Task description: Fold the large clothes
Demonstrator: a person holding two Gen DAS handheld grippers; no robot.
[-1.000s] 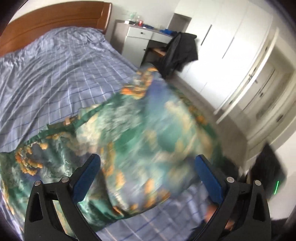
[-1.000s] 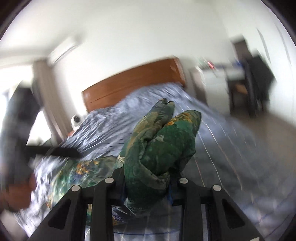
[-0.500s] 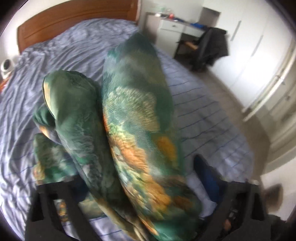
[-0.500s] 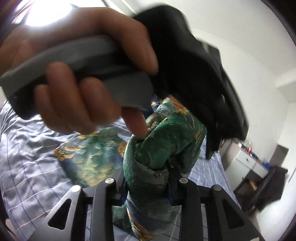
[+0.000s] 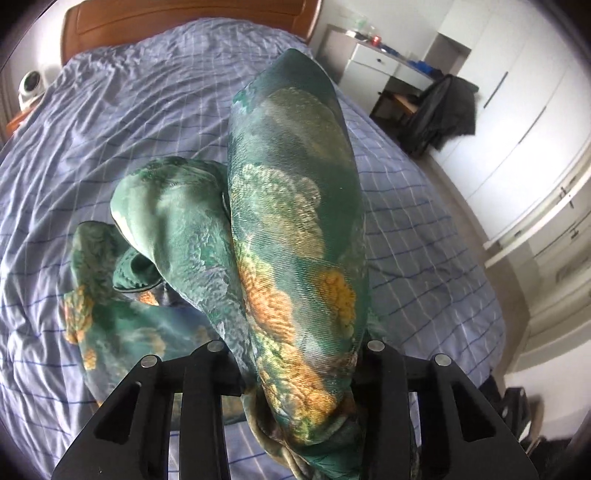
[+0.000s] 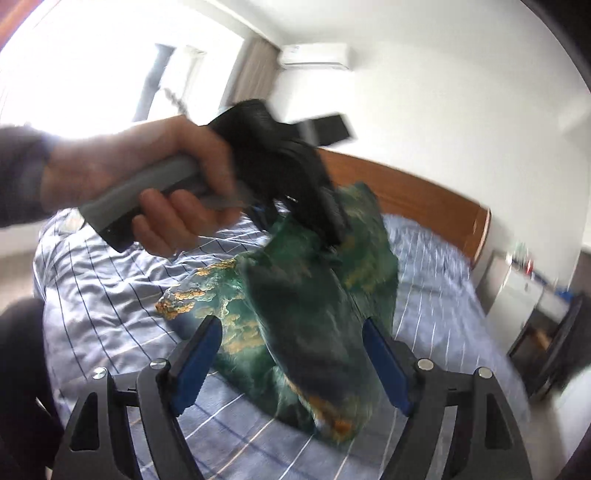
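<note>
A large green garment with orange and blue print point(image 5: 295, 229) hangs over the blue striped bed point(image 5: 129, 110). My left gripper point(image 5: 295, 369) is shut on a thick bunch of it and holds it up; the rest trails down onto the sheet. In the right wrist view the garment point(image 6: 317, 295) hangs from the left gripper point(image 6: 332, 229), held by a hand above the bed. My right gripper point(image 6: 291, 354) is open, its blue pads point(image 6: 199, 354) on either side of the hanging cloth without pinching it.
A wooden headboard point(image 5: 184, 14) is at the far end of the bed. A white desk point(image 5: 376, 62) and a chair with a dark coat point(image 5: 443, 114) stand right of it, then white wardrobes point(image 5: 535, 110). A small white device point(image 5: 31, 85) sits far left.
My right gripper has opened and let go of the garment. My left gripper, open a second ago, has shut on the cloth and lifted it.
</note>
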